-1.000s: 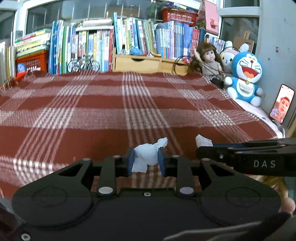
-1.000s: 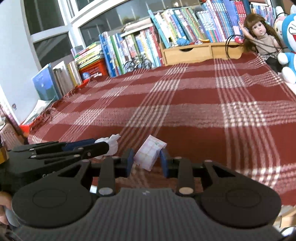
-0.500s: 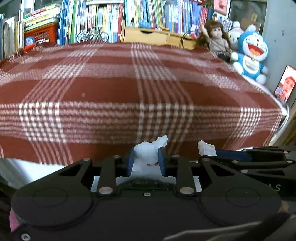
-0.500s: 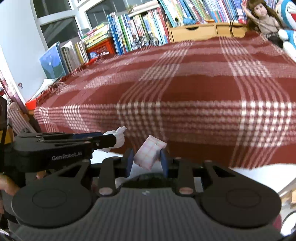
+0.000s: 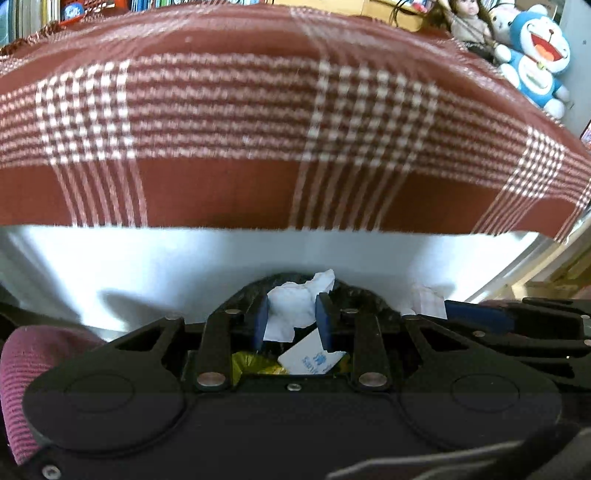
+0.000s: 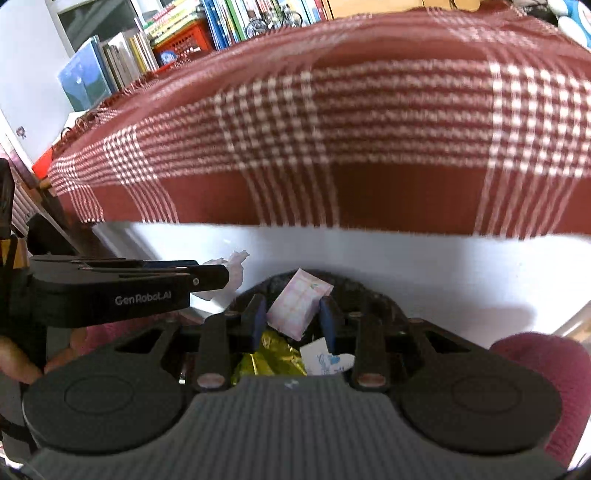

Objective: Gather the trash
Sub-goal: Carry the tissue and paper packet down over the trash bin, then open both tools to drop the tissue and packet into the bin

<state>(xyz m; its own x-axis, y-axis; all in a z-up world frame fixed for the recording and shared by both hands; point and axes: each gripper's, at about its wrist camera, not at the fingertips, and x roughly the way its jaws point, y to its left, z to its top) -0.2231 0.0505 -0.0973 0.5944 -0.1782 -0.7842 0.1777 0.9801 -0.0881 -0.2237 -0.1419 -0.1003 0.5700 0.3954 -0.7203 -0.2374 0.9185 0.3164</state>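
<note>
My left gripper (image 5: 291, 317) is shut on a crumpled white tissue (image 5: 295, 306). My right gripper (image 6: 291, 317) is shut on a small pink checked tissue packet (image 6: 297, 306). Both hang side by side just over a black-lined trash bin (image 6: 369, 295), below the table's front edge. Inside the bin lie a yellow foil wrapper (image 6: 273, 354) and a white wrapper with blue print (image 5: 314, 360). In the right wrist view the left gripper (image 6: 221, 277) enters from the left with the tissue (image 6: 234, 271) at its tip. In the left wrist view the right gripper's fingers (image 5: 476, 314) and the packet (image 5: 428, 304) show at the right.
A red plaid cloth (image 5: 258, 110) covers the table and hangs over its white front (image 5: 184, 258). Books (image 6: 221, 22), a doll (image 5: 467, 22) and a blue plush toy (image 5: 539, 59) stand along the far side. Pink knit sleeves (image 5: 33, 358) show at the frame edges.
Both grippers have dropped from above the tabletop to below its front edge, still holding the tissue and the packet. The trash bin with its wrappers has come into sight beneath them.
</note>
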